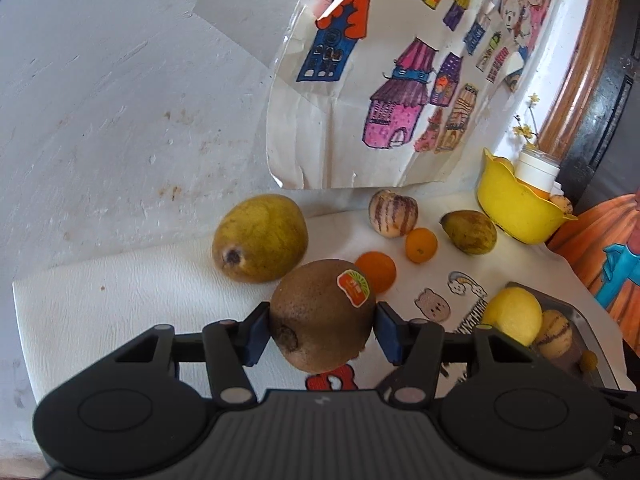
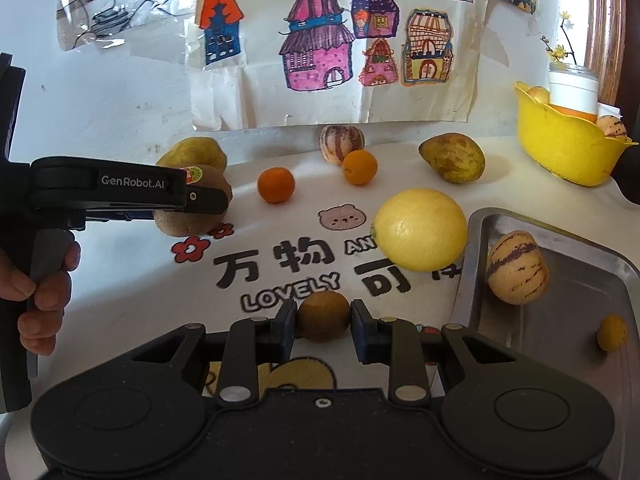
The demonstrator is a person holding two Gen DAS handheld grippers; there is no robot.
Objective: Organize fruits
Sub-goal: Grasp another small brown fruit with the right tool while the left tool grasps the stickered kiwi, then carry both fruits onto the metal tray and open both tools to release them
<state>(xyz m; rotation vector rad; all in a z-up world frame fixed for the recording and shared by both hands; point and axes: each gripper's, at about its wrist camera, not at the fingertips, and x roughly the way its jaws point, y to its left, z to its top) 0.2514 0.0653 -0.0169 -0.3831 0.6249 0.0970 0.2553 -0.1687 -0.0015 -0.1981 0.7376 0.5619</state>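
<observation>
**Two kiwis gripped, one in each gripper**

The left gripper [image 1: 323,326] has its fingers [image 1: 258,332] clamped on a large brown kiwi [image 1: 322,316] that carries an oval orange, green and yellow sticker [image 1: 354,286]; its print is too small to read. In the right wrist view the same gripper [image 2: 200,200] shows "GenRobot.AI" in white on its black side, with the person's hand [image 2: 38,296] wrapped round the grip.

The right gripper [image 2: 323,320] has its fingers [image 2: 286,324] pressed against both sides of a smaller kiwi [image 2: 323,316], over a white cloth [image 2: 120,280] on the counter [image 2: 504,168]. The cloth is printed with a bear face, red flowers, the Chinese characters "万物" and "可", the word "LOVELY" and a cut-off "AN".

A big lemon [image 2: 420,230] sits touching the left rim of a steel tray [image 2: 476,280]. In the tray lie a striped pepino melon [image 2: 516,268] and a small yellow fruit [image 2: 612,333].

Farther back are two oranges [image 2: 276,185] [image 2: 360,167], another striped melon [image 2: 341,142], two green-yellow pears [image 2: 452,157] [image 1: 260,238] and a yellow bowl [image 2: 568,152] holding fruit and a white jar [image 2: 573,94]. Drawings of colourful houses [image 2: 340,40] hang on the wall.
</observation>
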